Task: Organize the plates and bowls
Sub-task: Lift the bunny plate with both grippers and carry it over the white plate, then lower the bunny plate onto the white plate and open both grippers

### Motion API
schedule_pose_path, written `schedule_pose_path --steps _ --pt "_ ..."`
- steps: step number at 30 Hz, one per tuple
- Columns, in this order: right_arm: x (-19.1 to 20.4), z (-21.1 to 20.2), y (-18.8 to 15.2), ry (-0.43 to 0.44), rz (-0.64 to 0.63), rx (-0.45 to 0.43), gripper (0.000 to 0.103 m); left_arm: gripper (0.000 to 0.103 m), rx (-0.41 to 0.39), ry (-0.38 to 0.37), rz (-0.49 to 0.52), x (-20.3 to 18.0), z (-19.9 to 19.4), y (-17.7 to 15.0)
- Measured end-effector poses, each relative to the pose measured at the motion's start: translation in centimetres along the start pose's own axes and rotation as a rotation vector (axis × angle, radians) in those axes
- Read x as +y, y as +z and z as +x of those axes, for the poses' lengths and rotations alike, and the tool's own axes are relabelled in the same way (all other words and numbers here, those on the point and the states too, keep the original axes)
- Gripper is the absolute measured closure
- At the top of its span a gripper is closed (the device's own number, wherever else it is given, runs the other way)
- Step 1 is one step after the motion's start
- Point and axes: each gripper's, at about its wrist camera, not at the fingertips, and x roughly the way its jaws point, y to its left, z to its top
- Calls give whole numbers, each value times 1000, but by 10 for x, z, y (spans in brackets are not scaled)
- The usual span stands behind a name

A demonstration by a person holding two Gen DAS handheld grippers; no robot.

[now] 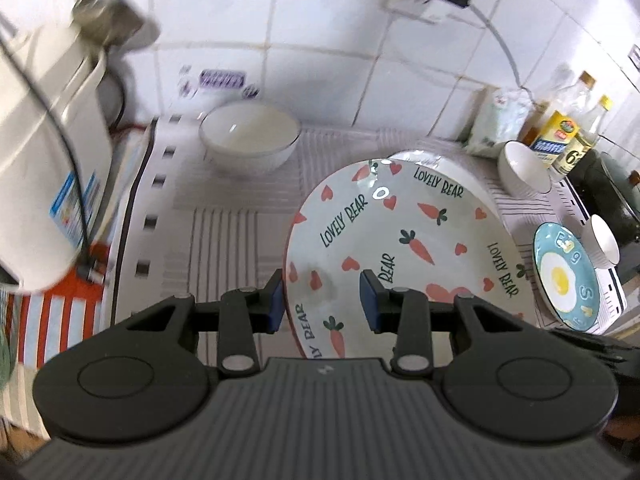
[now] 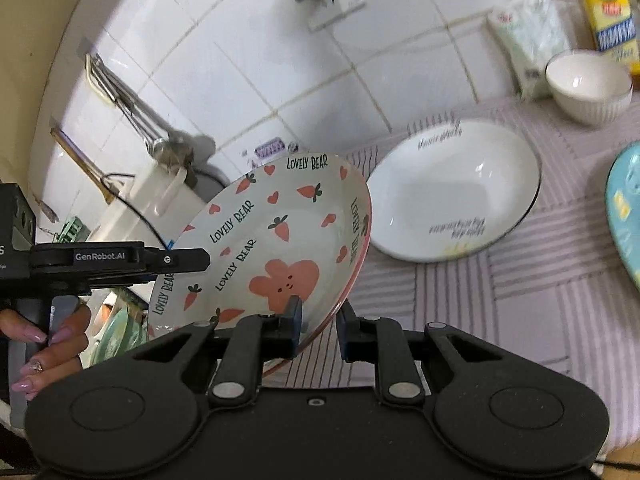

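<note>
Both grippers hold one deep plate (image 1: 400, 232) printed with carrots, hearts and "LOVELY BEAR", lifted and tilted above the striped mat (image 1: 224, 240). My left gripper (image 1: 323, 300) is shut on its left rim, one pad outside and one inside. The right wrist view shows the same plate (image 2: 280, 232) with my right gripper (image 2: 320, 324) shut on its near right rim. There the left gripper's finger (image 2: 188, 260) clamps the opposite edge, held by a hand (image 2: 52, 340). A white plate with lettering (image 2: 452, 196) lies on the mat beyond.
A large white bowl (image 1: 250, 140) sits at the back by the tiled wall. To the right are a ribbed small bowl (image 1: 524, 172), another small bowl (image 1: 600, 240), a blue fried-egg plate (image 1: 564, 276) and bottles (image 1: 576, 120). A white appliance (image 1: 40, 160) stands at the left.
</note>
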Motion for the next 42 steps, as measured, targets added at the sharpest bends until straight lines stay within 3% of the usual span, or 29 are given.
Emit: schedule_pose_path --steps 6,12,16,23,32,42 --pt "-12 -11 18 -48 -7 -52 80 67 -49 -31 -9 -21 15 12" --pt "-34 -18 32 -102 -10 -66 80 67 -42 -97 -19 -39 45 22" --pt "-47 -16 42 -130 -27 -67 80 67 1 -100 -16 -48 75 27" --pt "-72 -3 65 -165 -55 -32 80 67 61 -145 -99 -46 121 29" --pt "-88 23 79 -188 -85 12 80 67 77 -169 -140 -37 143 36" --pt "-91 47 80 -222 -115 49 81 67 125 -118 -99 -35 162 43"
